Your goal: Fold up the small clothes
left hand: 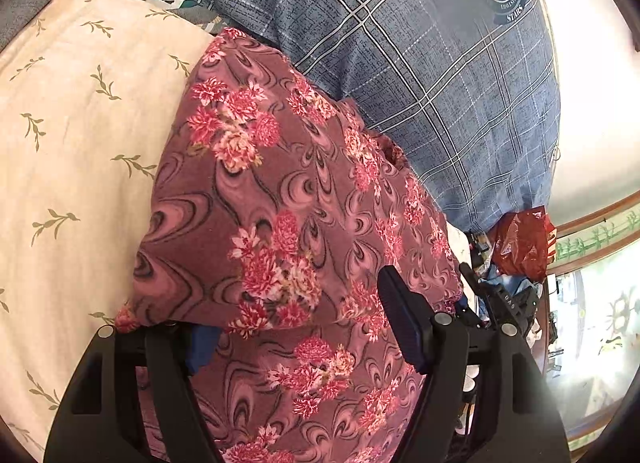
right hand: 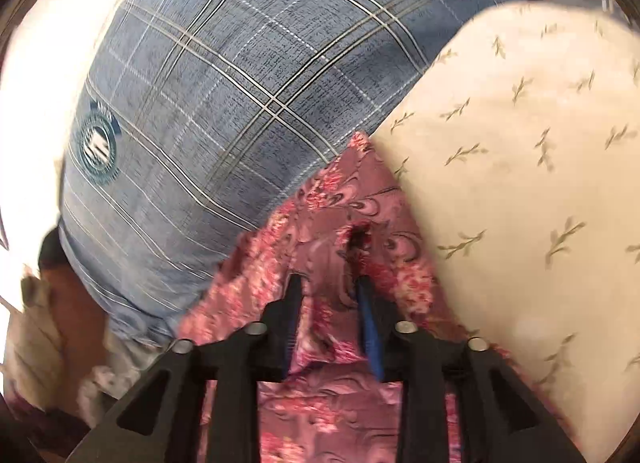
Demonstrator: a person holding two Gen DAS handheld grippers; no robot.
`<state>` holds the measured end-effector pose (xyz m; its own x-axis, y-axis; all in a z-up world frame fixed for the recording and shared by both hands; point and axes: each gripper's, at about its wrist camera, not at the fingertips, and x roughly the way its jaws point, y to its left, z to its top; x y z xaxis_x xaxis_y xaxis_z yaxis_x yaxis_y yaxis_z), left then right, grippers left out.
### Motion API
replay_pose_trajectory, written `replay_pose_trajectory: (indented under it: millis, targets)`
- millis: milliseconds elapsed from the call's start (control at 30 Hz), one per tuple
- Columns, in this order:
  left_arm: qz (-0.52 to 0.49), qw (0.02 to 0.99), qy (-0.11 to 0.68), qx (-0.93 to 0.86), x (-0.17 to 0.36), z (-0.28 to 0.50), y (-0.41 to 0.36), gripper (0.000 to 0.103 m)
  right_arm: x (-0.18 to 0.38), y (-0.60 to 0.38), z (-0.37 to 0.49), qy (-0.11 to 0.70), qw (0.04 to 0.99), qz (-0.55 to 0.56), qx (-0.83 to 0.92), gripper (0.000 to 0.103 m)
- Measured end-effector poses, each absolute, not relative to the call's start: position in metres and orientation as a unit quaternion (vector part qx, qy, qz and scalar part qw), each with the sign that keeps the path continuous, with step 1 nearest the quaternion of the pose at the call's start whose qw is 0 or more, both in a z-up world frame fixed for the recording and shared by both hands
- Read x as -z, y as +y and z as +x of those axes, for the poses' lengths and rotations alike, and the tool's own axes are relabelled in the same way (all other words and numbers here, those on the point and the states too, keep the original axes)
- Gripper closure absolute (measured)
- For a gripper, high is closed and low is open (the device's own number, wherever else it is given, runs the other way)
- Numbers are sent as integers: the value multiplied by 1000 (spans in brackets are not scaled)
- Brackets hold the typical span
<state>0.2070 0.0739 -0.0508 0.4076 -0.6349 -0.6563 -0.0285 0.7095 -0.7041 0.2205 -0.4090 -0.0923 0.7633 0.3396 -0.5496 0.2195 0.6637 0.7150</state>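
My left tongs stand wide, floral garment draped over them; my right tongs (nearer its edge) are half-closed around a fold.

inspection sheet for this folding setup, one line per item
surface: blue plaid bedding with a round badge, cream leaf-print pillow beside it.
job's things: pink floral garment lying over both, partly bunched.
clutter: red plastic bag and small dark items at the bed's edge.
grippers: left gripper wide, cloth draped between its jaws, grip unclear; right gripper jaws narrow, garment between them, contact unclear through blur.
cables: nothing seen.
surroundings: bright wall, wooden trim.
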Motion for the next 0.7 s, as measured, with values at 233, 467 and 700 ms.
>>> replay_pose_trajectory:
  millis: [233,467,700]
  targets:
    - [-303,782,508,196,46,206,66,32,53,-380,228,318,902,288,-40,96]
    - [-284,770,525,226,43,200,59,31,83,-380,241,395,897,194,37,96]
    - [-232,804,450,311,-6,171,45,28,44,-379,192,313,921,232,12,87]
